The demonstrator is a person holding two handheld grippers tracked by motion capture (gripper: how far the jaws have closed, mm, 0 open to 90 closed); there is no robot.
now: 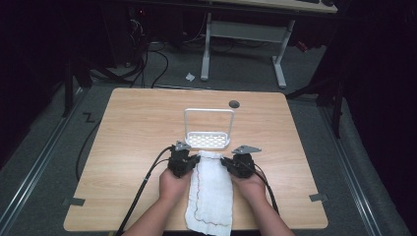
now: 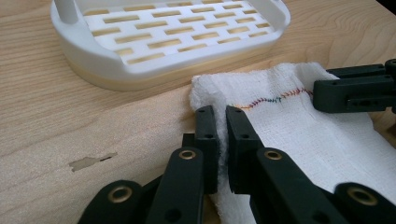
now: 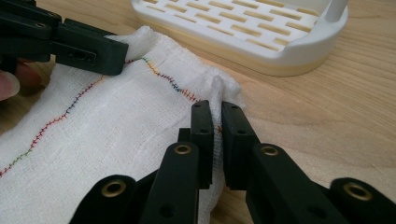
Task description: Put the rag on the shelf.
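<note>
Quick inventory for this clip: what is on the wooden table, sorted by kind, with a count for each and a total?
White cloth with coloured stitching: 1
White slotted rack with a tall handle: 1
Handheld grippers, left gripper and right gripper, each pinching a far corner of the cloth: 2
Total: 4

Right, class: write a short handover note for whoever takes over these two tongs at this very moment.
Left tongs: shut on the white cloth, pinching its far left edge.
Right tongs: shut on the cloth's far right edge.
Cloth: flat on the table, folded into a long strip, far end just short of the white rack.
Done: both far corners gripped.
Left: probably lift the cloth and hang it on the rack; not yet raised.
</note>
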